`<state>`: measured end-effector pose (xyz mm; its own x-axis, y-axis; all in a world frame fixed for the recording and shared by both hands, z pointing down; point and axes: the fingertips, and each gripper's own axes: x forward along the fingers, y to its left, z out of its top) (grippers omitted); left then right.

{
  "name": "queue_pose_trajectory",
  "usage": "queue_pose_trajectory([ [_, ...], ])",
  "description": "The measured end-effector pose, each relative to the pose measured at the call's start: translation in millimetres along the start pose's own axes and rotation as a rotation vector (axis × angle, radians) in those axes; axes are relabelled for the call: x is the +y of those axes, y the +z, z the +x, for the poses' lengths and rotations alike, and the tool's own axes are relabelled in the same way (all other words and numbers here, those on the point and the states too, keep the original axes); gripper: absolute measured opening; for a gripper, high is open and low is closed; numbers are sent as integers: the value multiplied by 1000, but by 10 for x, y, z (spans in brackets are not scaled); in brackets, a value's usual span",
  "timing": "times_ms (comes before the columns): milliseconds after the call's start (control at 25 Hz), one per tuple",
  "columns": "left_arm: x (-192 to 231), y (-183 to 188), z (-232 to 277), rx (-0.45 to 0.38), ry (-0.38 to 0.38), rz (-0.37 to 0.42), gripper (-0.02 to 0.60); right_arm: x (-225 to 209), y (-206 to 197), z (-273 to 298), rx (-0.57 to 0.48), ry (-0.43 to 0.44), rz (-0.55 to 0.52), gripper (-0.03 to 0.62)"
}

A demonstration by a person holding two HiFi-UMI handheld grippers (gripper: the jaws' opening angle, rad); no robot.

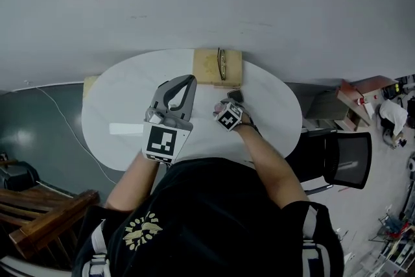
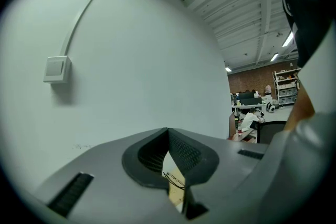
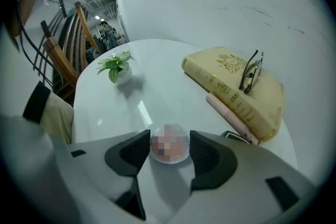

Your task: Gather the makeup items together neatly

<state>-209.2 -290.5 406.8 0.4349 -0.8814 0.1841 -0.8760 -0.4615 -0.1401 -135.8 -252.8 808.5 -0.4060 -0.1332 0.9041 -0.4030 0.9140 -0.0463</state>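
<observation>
Right gripper [image 3: 169,137] jaws snug on opposite sides of the small round pale-rimmed makeup compact [image 3: 169,149], flat on the white oval tabletop [image 3: 157,92]; left gripper [image 2: 168,130] closed, empty; compact looks light, rigid, slick, likely fragile, so pinch gently across the rim.

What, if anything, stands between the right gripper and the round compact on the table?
Nothing visible does. The compact lies on the table directly between the right gripper's jaws, one pad close on each side.
</observation>
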Motion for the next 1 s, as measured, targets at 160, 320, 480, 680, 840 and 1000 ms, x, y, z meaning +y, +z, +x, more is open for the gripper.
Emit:
queue_pose_trajectory([
  [160, -75, 42, 14, -3, -2, -12, 12, 125, -23, -142, -24, 17, -5, 253],
  [320, -363, 159, 90, -13, -32, 3, 12, 121, -214, -292, -31, 21, -12, 252],
  [480, -684, 314, 151, -29, -42, 24, 12, 68, -495, -446, -31, 19, -3, 253],
  [680, -1083, 476, 183, -54, -38, 22, 12, 17, -888, -646, -17, 20, -5, 253],
  [840, -1311, 524, 234, -43, -34, 21, 12, -50, -1119, -783, -14, 12, -10, 253],
  [1000, -1487, 580, 261, -56, -16, 10, 12, -166, -1412, -907, -2, -2, -1, 253],
])
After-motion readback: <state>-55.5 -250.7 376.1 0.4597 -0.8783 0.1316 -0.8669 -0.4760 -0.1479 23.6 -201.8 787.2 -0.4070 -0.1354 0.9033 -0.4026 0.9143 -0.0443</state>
